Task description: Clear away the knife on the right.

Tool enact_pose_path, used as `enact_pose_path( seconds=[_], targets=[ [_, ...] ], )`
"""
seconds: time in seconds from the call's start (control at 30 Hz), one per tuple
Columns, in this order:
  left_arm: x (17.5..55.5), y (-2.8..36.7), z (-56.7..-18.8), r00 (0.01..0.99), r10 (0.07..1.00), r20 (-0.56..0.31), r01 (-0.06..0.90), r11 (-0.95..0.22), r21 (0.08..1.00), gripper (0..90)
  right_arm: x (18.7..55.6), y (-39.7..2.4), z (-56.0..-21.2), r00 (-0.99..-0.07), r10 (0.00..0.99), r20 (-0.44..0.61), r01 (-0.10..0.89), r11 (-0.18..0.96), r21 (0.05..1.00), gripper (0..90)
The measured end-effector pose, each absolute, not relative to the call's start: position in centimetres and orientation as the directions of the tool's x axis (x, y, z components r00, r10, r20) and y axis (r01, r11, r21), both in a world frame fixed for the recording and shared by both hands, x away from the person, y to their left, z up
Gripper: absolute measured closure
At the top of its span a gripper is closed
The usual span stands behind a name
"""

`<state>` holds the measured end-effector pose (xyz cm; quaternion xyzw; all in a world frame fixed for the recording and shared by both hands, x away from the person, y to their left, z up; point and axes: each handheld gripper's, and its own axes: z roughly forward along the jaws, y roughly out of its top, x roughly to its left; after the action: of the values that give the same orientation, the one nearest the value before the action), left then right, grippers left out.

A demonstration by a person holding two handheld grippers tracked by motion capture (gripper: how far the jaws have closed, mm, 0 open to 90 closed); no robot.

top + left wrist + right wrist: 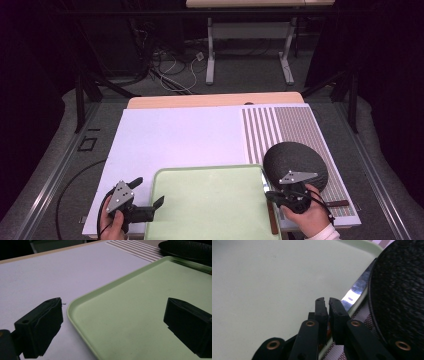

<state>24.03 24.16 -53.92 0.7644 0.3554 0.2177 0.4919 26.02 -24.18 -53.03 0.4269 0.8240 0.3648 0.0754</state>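
Observation:
A pale green tray (205, 169) lies at the near middle of the table. Its rim (75, 305) runs between my left gripper's jaws. My left gripper (147, 192) (113, 302) stands open at the tray's near left corner, one jaw outside the rim and one over the tray, holding nothing. A black round plate (295, 160) (399, 290) sits to the right of the tray. My right gripper (270, 194) (327, 300) hovers over the tray's right rim, its jaws nearly together with a thin slit and nothing between the tips. A knife's shiny blade (264, 184) (352, 296) lies between tray and plate.
The plate rests on a brown-and-white striped mat (290, 125). A white board (175, 135) covers the rest of the table. The knife's brown handle (273, 222) points toward the near edge. Another brown handle (340, 203) lies to the right of my right hand.

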Motion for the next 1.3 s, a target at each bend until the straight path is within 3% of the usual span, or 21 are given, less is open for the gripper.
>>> enact_pose_path(
  seconds=[0.3, 0.63, 1.3],
  targets=[
    [23.8, 24.0, -53.8, 0.655, 0.755, -0.009, 0.325, -0.271, 0.906, 2.7, 25.9, -26.5, -52.2, -0.586, 0.790, 0.180, 0.647, 0.322, 0.692, 79.8],
    [23.4, 24.1, -53.8, 0.644, 0.765, 0.001, 0.327, -0.276, 0.904, 2.7, 26.2, -29.5, -51.9, -0.542, 0.825, 0.156, 0.636, 0.282, 0.719, 66.7],
    [23.5, 24.0, -53.9, 0.642, 0.767, -0.011, 0.335, -0.268, 0.903, 2.7, 25.0, -33.4, -51.7, -0.485, 0.865, 0.127, 0.630, 0.245, 0.737, 54.5]
  ],
)
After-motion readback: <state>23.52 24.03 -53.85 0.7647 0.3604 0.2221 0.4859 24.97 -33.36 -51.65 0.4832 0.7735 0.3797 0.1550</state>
